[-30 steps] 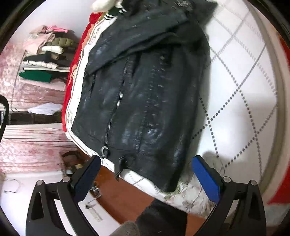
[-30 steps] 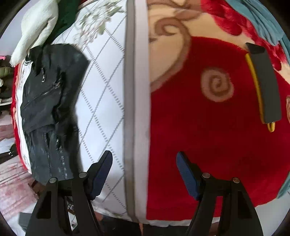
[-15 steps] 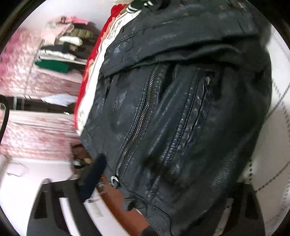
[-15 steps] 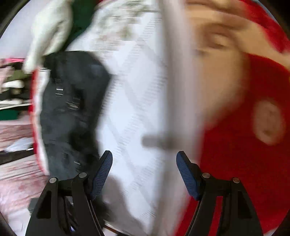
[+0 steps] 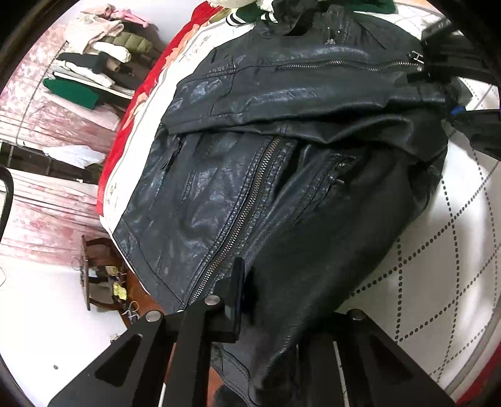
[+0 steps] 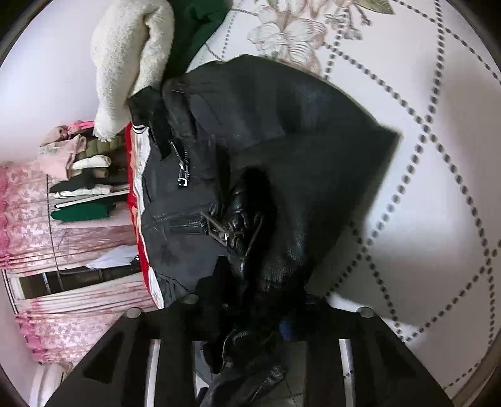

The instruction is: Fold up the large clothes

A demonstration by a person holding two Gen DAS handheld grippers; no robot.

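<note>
A black leather jacket (image 5: pixel 250 156) lies front up, zipper showing, on a white quilted bedspread (image 5: pixel 438 250). My left gripper (image 5: pixel 250 291) is at its near hem beside the zipper; its jaws are closing, with the leather pinched between them. One finger (image 5: pixel 236 294) shows, the other is hidden under the leather. My right gripper (image 6: pixel 250 300) is at the jacket's (image 6: pixel 313 141) far side near a metal buckle (image 6: pixel 225 228); its jaws are closing with bunched leather between them, the fingertips mostly buried. The left wrist view shows that right gripper (image 5: pixel 451 103) at the upper right.
A red blanket edge (image 5: pixel 125 134) runs along the bed's left side. Folded clothes are stacked on a shelf (image 5: pixel 90 62) behind a pink curtain (image 6: pixel 31 219). A white fluffy garment (image 6: pixel 125 62) and a green one (image 6: pixel 194 25) lie beyond the jacket's collar. A wooden stand (image 5: pixel 103 281) is on the floor.
My left gripper moved in on the jacket's hem and its wide jaws came together on the leather. My right gripper swung from the red blanket over to the jacket and closed on it.
</note>
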